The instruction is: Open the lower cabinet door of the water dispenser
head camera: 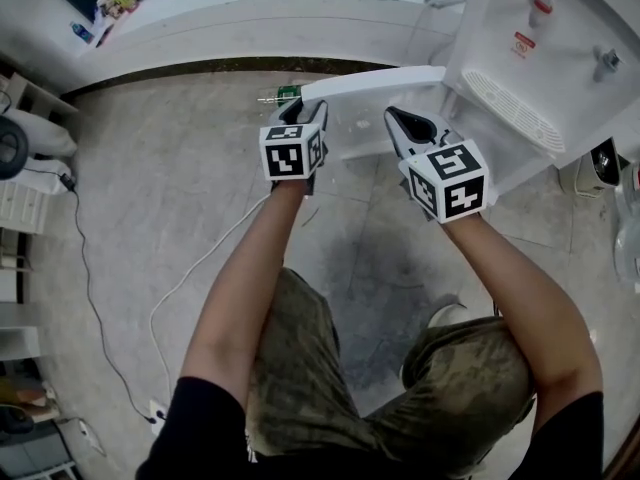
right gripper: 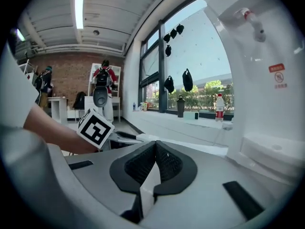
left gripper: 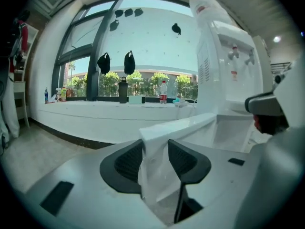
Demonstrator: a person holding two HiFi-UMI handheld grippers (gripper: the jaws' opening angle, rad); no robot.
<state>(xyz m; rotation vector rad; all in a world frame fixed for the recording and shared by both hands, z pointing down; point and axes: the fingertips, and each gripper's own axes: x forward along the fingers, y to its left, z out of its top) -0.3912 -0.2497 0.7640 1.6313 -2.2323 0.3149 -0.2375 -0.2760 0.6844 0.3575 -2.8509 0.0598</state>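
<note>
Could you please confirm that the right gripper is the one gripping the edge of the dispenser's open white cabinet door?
Not quite: it is the left gripper that grips the edge of the open white cabinet door, as the left gripper view shows. The right gripper is shut with nothing between its jaws.

No words can be read: the red label (head camera: 524, 44) on the water dispenser (head camera: 575, 18), at 2 o'clock in the head view, is too small.
</note>
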